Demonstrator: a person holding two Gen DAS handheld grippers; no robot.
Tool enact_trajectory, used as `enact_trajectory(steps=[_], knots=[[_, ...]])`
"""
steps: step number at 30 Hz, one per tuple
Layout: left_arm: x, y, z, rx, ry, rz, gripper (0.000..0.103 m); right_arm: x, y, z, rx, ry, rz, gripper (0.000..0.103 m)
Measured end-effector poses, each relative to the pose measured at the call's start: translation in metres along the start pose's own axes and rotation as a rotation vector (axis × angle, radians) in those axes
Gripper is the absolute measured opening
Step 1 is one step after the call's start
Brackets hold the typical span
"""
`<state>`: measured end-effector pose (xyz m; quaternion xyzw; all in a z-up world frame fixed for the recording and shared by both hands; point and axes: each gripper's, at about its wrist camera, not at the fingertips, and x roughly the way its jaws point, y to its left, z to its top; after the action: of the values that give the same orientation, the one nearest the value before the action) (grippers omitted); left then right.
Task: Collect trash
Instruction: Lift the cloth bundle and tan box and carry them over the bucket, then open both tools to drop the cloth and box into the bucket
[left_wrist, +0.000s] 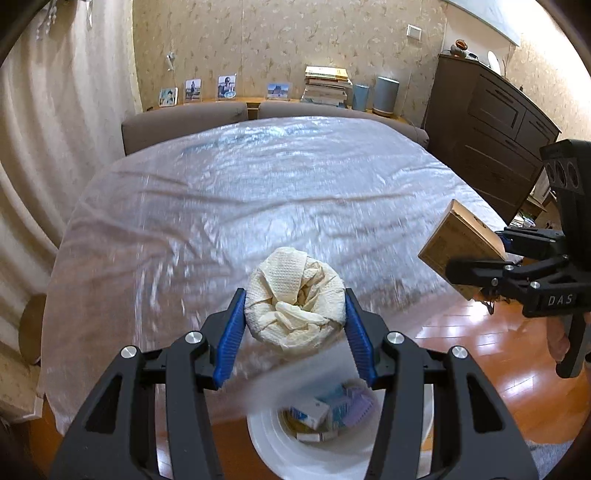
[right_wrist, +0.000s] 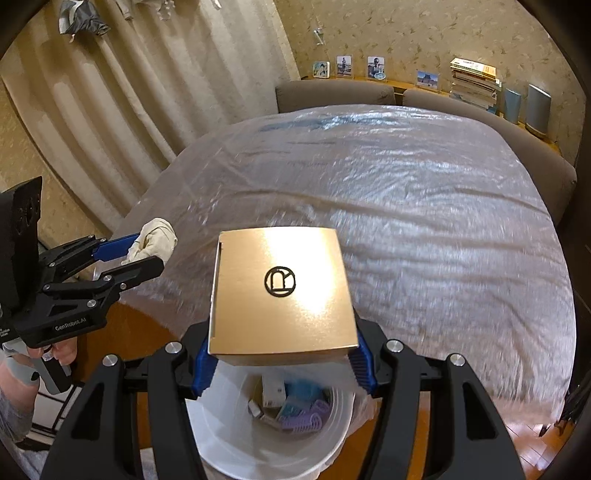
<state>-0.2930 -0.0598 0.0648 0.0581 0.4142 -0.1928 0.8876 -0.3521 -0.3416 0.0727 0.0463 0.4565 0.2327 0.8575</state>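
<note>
Both claws are loaded and hang over the bin. Left claw (left_wrist: 295, 314) is clamped on a wad (left_wrist: 295, 295) of cream paper towel, its blue pads (left_wrist: 231, 343) pressing the wad's two sides. Right claw (right_wrist: 284, 363) is closed on a gold box (right_wrist: 280, 291), gripped near the box's close edge so most of it sticks out ahead of the pads.

Below them stands a white bin (right_wrist: 229, 443) on the wood floor, just beside the near edge of a bed (left_wrist: 240, 184) covered in crinkled plastic sheet. Some cartons and a purple piece already lie inside the bin.

Judging by this, the step in hand is the carry to the drop: two pieces of trash are picked and brought over the bin's mouth, not yet let go. The next move calls for getting each piece squarely above the opening and then spreading the pads. In the right view the box sits above the bin's far rim, so it probably wants drawing back a little first; otherwise it could clip the rim or land on the bed.

The box is flat and nearly square, its broad logo face turned up toward the camera, and it points away from the claw toward the bed. The wad is a rough ball with no clear long axis; its twisted folds face the left camera.
</note>
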Motion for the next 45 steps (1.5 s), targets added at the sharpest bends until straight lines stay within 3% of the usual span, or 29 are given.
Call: enact_trajectory(steps=[16, 31, 45], knots=[[-0.011, -0.025, -0.059, 0.021, 0.089, -0.032, 0.052, 0.005, 0.013, -0.057, -0.015, 0.128, 0.02, 0.058], [0.028, -0.032, -0.11, 0.074, 0.238, -0.013, 0.052, 0.036, 0.016, -0.1, -0.019, 0.23, -0.024, 0.058], [0.075, -0.03, -0.126, 0.1, 0.315, -0.002, 0.052, 0.093, 0.016, -0.111, -0.019, 0.285, -0.058, 0.058]])
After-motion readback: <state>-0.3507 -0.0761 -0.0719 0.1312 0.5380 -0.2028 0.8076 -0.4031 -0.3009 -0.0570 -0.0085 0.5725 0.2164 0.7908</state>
